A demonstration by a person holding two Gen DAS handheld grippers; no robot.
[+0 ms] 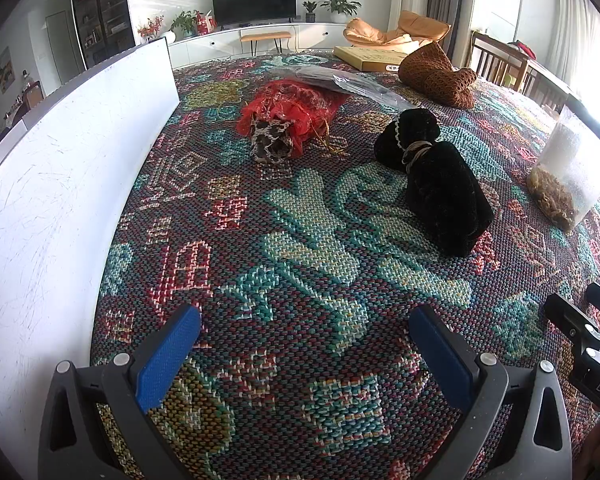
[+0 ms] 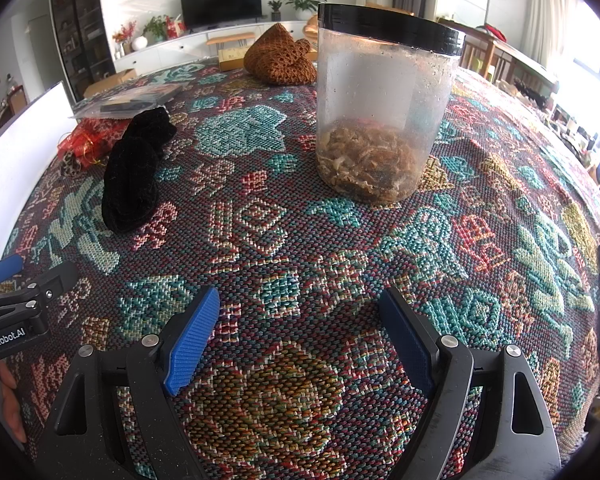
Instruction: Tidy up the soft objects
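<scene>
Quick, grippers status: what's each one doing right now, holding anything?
Left gripper: open, holding nothing, above the woven cloth.
Right gripper: open, holding nothing, facing the plastic jar.

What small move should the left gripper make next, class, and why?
Probably ease the left gripper forward toward the black velvet pouch: it is open and empty, and the pouch is the nearest soft item, lying free on the woven cloth.
</scene>
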